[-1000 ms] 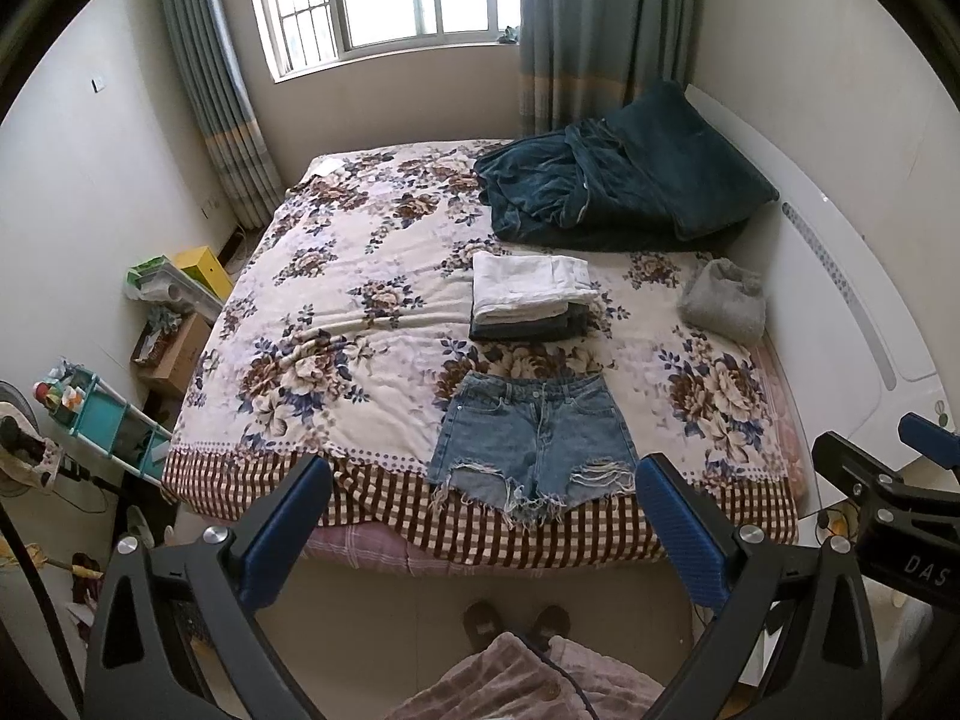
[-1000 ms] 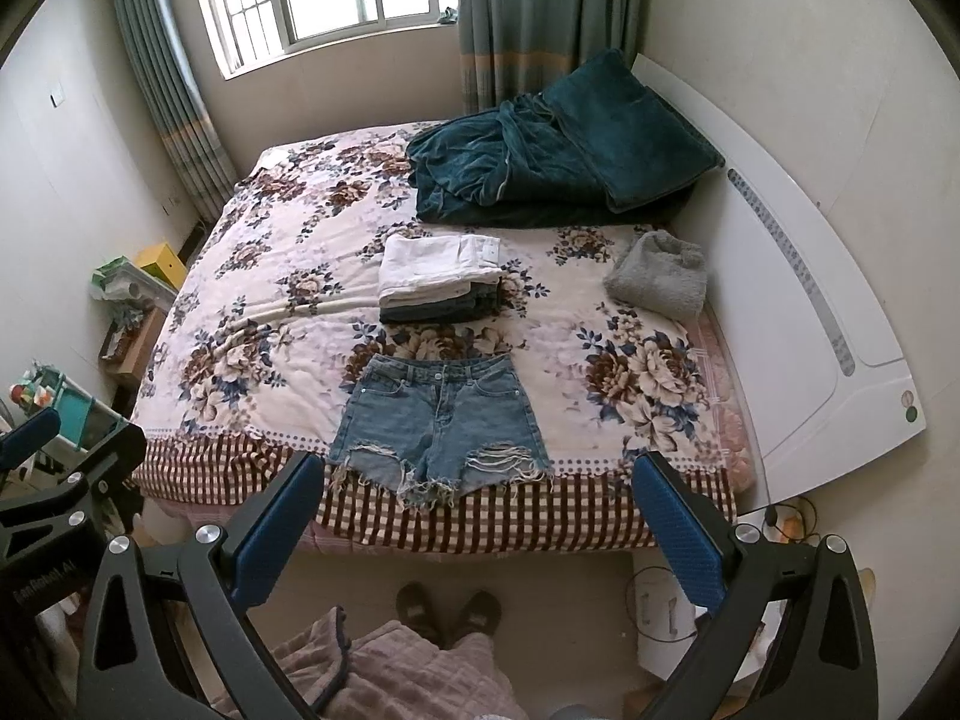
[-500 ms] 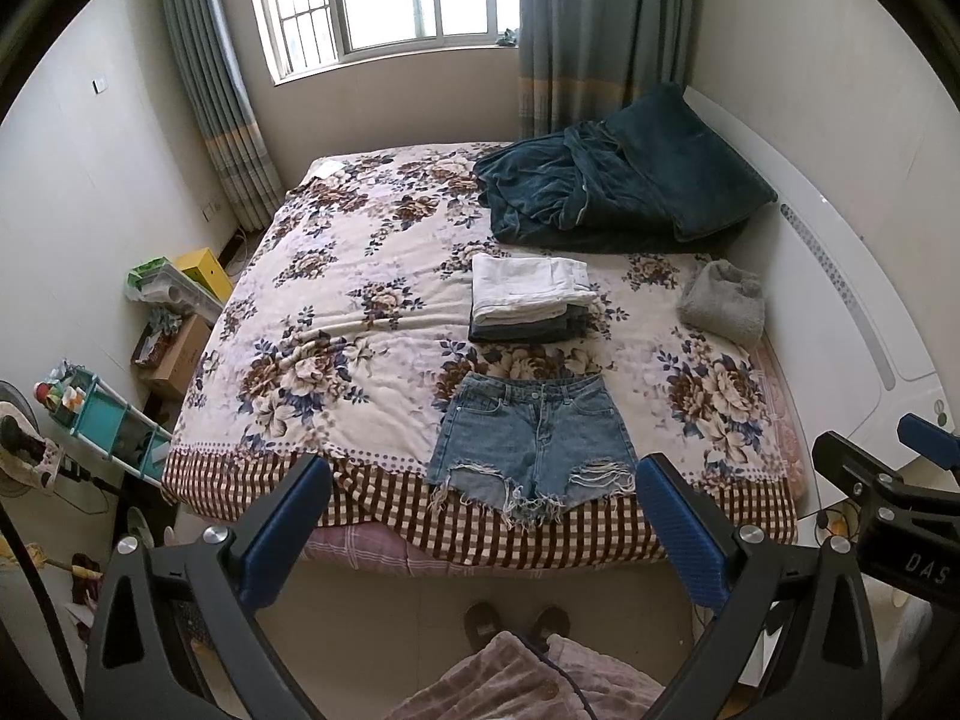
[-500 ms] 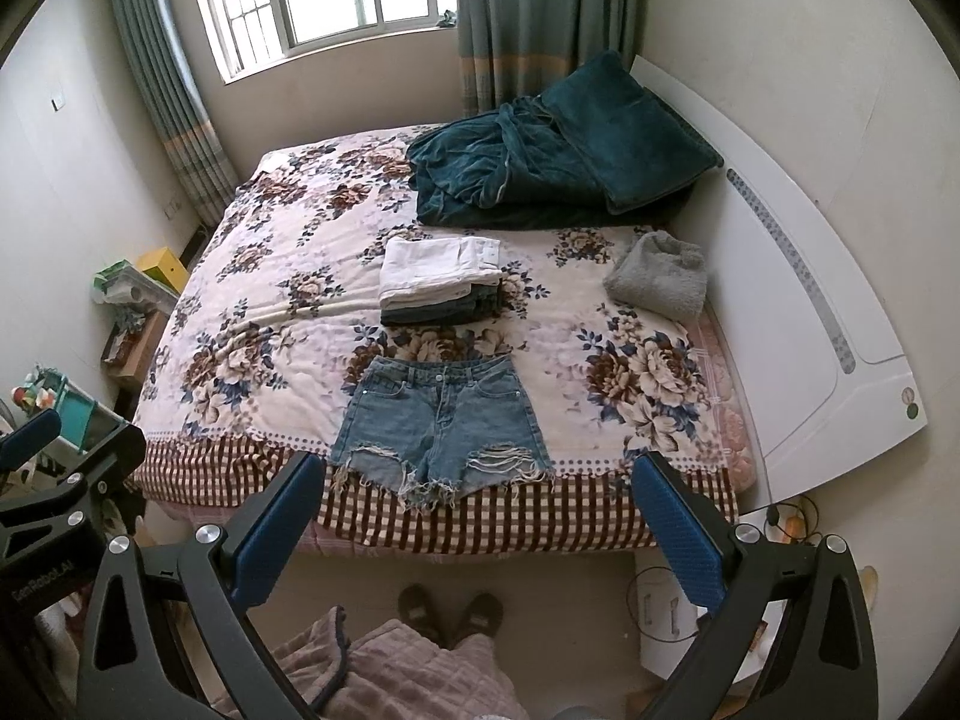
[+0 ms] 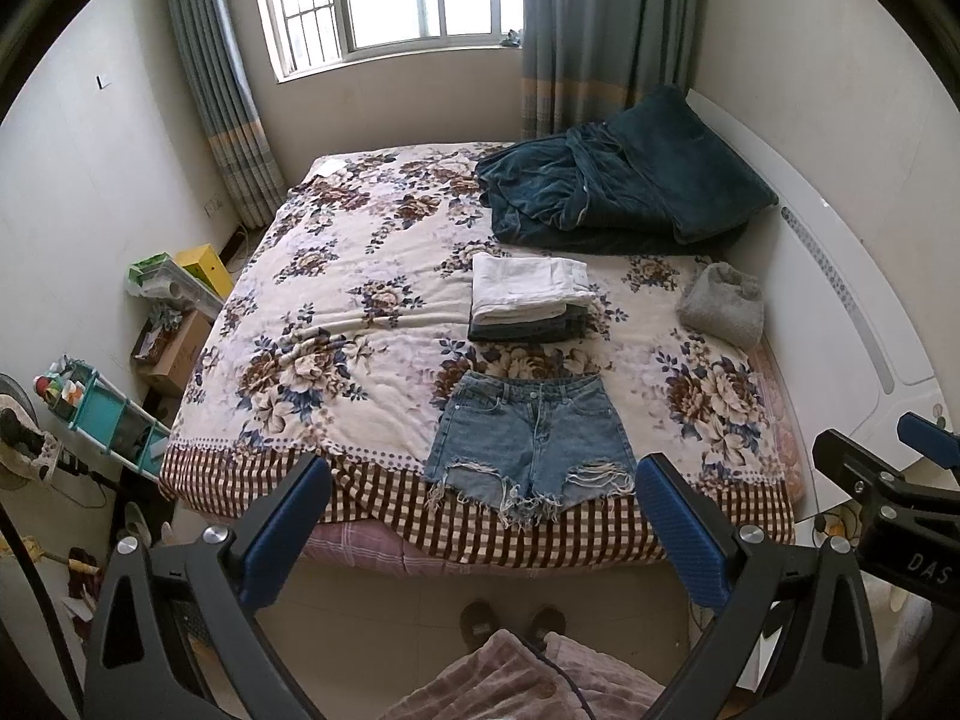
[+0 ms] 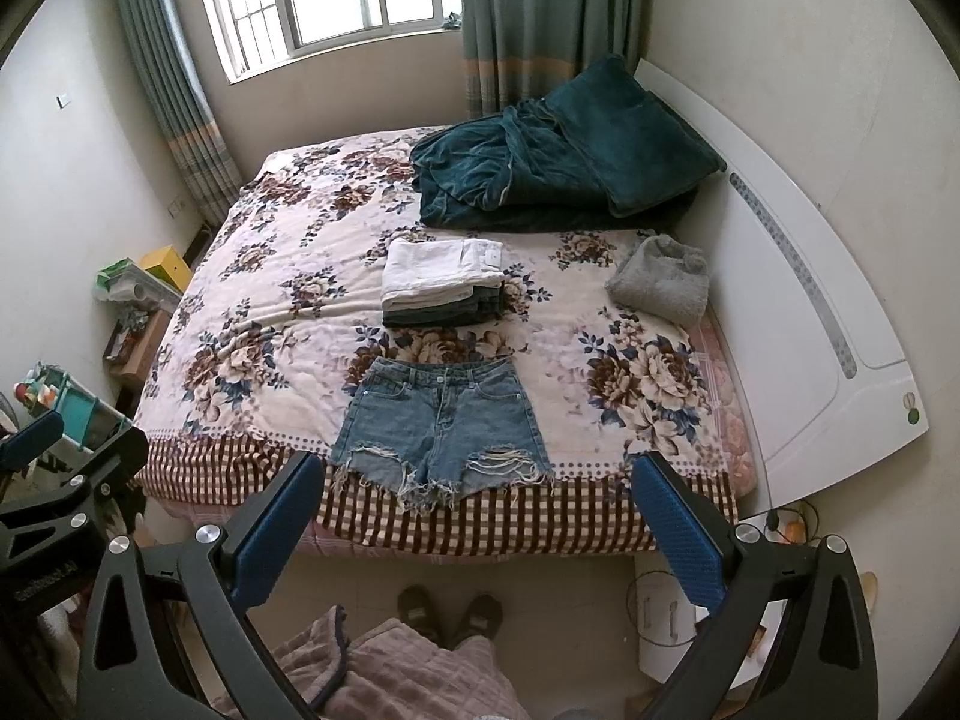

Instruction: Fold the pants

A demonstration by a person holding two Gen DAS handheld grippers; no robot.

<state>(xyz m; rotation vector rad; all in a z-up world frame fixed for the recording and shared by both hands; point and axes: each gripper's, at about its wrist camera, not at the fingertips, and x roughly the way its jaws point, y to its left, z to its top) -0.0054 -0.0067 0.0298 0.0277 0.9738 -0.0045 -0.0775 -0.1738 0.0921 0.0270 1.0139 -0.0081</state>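
Bed (image 5: 336, 324) bearing denim shorts (image 5: 528, 438) spread flat at its near edge, frayed hems overhanging, presumably laid out for folding; folded stack (image 5: 528, 300) behind. Left gripper (image 5: 480, 516) and right gripper (image 6: 474, 510) hover clear, jaws wide, empty. Person's body mostly cut off

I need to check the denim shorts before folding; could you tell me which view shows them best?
The right wrist view: the denim shorts lie flat and unobstructed near its centre. The left wrist view shows them whole too, only further right.

Faded blue denim shorts (image 5: 531, 438), floral cream bedspread (image 5: 336, 324) with brown-checked border, teal blanket (image 5: 618, 192)
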